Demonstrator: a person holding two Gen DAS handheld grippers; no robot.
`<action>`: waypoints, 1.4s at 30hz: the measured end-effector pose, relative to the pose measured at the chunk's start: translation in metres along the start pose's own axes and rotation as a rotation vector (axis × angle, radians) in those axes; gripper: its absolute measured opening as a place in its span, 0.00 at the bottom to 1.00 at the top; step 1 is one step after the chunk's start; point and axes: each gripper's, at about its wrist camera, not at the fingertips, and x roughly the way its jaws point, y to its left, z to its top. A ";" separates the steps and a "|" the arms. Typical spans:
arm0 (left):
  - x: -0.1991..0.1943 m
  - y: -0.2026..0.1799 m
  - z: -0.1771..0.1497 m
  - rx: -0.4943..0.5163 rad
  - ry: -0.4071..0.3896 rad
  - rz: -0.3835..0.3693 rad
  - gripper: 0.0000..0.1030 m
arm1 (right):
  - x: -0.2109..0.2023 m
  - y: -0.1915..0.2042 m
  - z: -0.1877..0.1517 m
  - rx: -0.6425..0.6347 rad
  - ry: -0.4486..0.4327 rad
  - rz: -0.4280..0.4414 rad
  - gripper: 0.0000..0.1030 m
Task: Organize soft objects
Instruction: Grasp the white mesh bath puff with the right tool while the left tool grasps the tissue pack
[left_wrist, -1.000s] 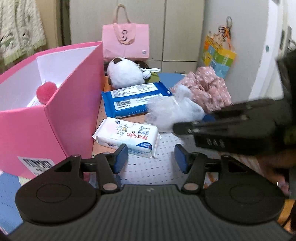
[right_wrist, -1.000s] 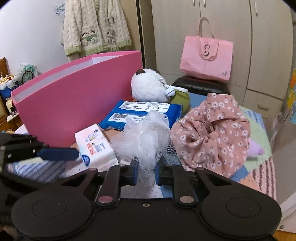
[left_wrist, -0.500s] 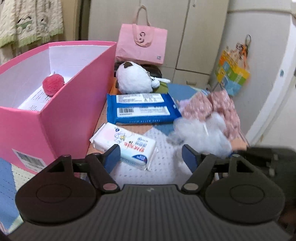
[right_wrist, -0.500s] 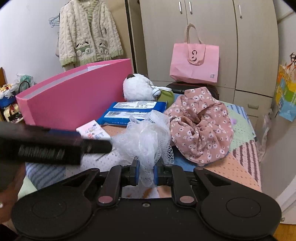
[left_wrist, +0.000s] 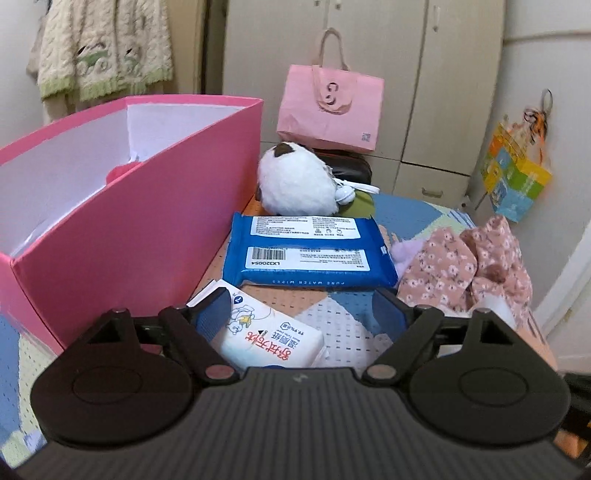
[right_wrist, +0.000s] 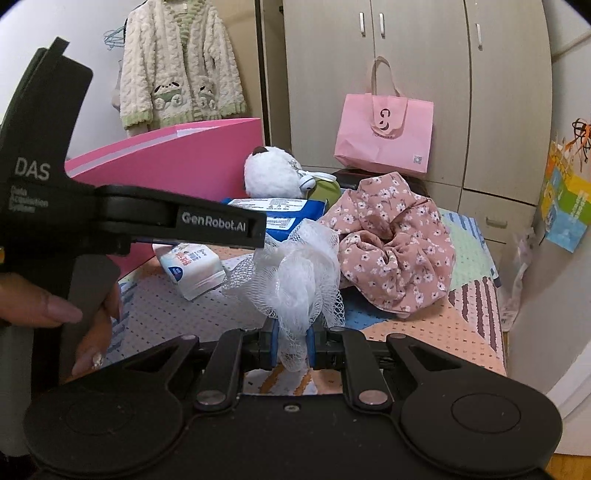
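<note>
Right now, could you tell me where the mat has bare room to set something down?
Bare mat lies right of the mesh pouf, below the floral cloth. Crowded: tissue pack, wipes pack and plush beside the pink box.

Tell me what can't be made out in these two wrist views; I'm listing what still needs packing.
- Pink box contents: left wrist view shows only a red bit above its near wall; right wrist view shows just the outside.
- Green item behind the white plush: mostly hidden in both views.
- Tissue pack: near end cut off by the left gripper, whose jaws are opening.
- Mesh pouf: lower end hidden between the right gripper pads.
</note>
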 end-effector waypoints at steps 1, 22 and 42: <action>0.000 -0.001 -0.001 0.025 0.001 0.002 0.77 | -0.002 0.000 0.000 -0.001 -0.003 0.008 0.17; -0.024 -0.002 -0.014 0.293 0.036 -0.007 0.57 | -0.009 0.008 0.000 -0.110 0.007 0.050 0.62; 0.001 0.004 -0.004 0.220 0.057 0.030 0.85 | 0.009 0.015 0.004 -0.175 0.019 0.058 0.72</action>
